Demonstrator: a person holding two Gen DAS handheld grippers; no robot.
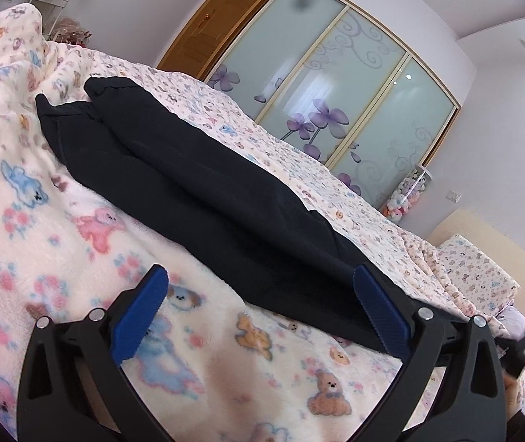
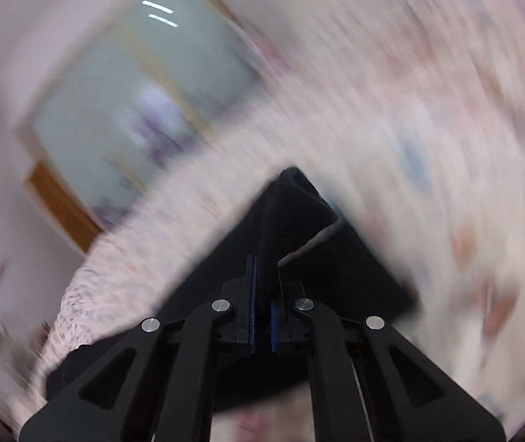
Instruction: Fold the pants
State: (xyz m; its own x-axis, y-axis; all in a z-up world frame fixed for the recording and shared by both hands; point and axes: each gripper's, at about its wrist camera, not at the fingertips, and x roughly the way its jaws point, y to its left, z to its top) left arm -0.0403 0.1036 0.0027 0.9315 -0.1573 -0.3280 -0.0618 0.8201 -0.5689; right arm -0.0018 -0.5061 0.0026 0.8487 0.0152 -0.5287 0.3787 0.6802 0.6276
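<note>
The black pants (image 1: 189, 176) lie stretched out on a fleece blanket with a teddy-bear print (image 1: 41, 228), legs side by side running away to the upper left. My left gripper (image 1: 260, 280) is open just above the blanket, its right blue pad (image 1: 380, 309) at the near end of the pants. In the right wrist view, which is heavily motion-blurred, my right gripper (image 2: 264, 269) is shut on a fold of the black pants (image 2: 292, 213), lifted off the bed.
A bed with a patterned sheet (image 1: 299, 154) extends right. A wardrobe with frosted sliding doors and purple flowers (image 1: 336, 92) and a wooden door (image 1: 207, 33) stand behind. Plush toys (image 1: 406, 191) and a pillow (image 1: 472, 269) are at right.
</note>
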